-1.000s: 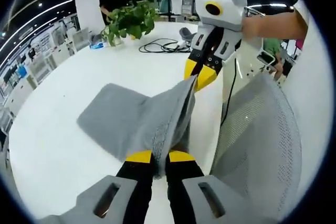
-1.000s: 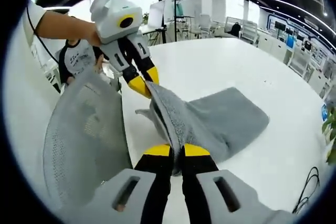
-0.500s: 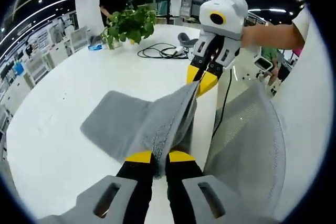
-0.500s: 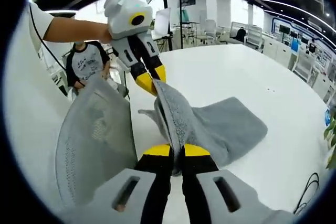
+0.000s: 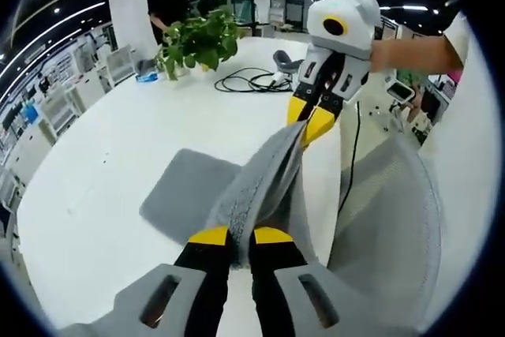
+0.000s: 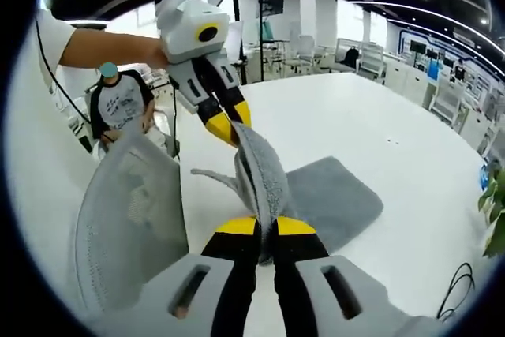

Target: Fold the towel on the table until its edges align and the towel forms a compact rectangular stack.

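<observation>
A grey towel (image 5: pixel 197 191) lies partly on the round white table (image 5: pixel 102 155), its near edge lifted into a taut ridge. My left gripper (image 5: pixel 241 236) is shut on one corner of that edge. The right gripper (image 5: pixel 309 120) comes in from the upper right, shut on the other corner. In the right gripper view my right gripper (image 6: pixel 265 228) is shut on the towel (image 6: pixel 331 199), and the left gripper (image 6: pixel 229 120) pinches the far end of the ridge above the table (image 6: pixel 394 155).
A grey mesh chair back (image 5: pixel 387 234) stands close at the table's edge, also seen as the chair (image 6: pixel 126 219). A potted plant (image 5: pixel 197 37) and a coiled black cable (image 5: pixel 252 80) sit at the table's far side. People (image 6: pixel 122 100) stand nearby.
Both grippers have raised the held edge higher and carried it over the flat part. The towel's flat part on the table looks shorter now.
</observation>
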Demonstrator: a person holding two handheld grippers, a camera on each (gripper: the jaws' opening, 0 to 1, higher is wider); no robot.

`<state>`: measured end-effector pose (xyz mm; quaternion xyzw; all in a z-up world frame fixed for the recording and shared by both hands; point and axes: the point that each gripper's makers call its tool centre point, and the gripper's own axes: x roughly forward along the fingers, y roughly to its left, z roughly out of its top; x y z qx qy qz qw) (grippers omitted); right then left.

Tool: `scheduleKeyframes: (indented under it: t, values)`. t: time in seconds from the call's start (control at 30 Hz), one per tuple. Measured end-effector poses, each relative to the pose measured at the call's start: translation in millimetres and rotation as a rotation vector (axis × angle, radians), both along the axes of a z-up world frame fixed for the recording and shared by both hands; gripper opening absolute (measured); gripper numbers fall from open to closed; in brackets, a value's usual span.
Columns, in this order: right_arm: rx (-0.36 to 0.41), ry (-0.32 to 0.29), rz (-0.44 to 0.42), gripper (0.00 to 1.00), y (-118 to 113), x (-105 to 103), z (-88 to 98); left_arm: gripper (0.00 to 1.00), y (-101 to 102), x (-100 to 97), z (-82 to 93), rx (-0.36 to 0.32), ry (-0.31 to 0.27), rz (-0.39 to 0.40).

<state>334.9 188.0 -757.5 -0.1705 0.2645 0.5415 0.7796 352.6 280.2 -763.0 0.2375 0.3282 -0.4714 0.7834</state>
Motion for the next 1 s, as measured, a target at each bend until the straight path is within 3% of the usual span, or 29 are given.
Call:
scheduleKeyframes:
  t: [0.2, 0.47, 1.0]
  values:
    - [-0.021, -0.068, -0.038, 0.04, -1, 24, 1.2, 0.09, -1, 27.1, -3.3, 0.017, -0.029, 0.024]
    - [-0.038, -0.110, -0.080, 0.04, 2, 57, 0.0, 0.09, 0, 56.4, -13.0, 0.038, -0.055, 0.061]
    - [-0.120, -0.147, -0.103, 0.05, 10, 120, -28.3, 0.10, 12, 103.9, -37.6, 0.078, -0.062, 0.174]
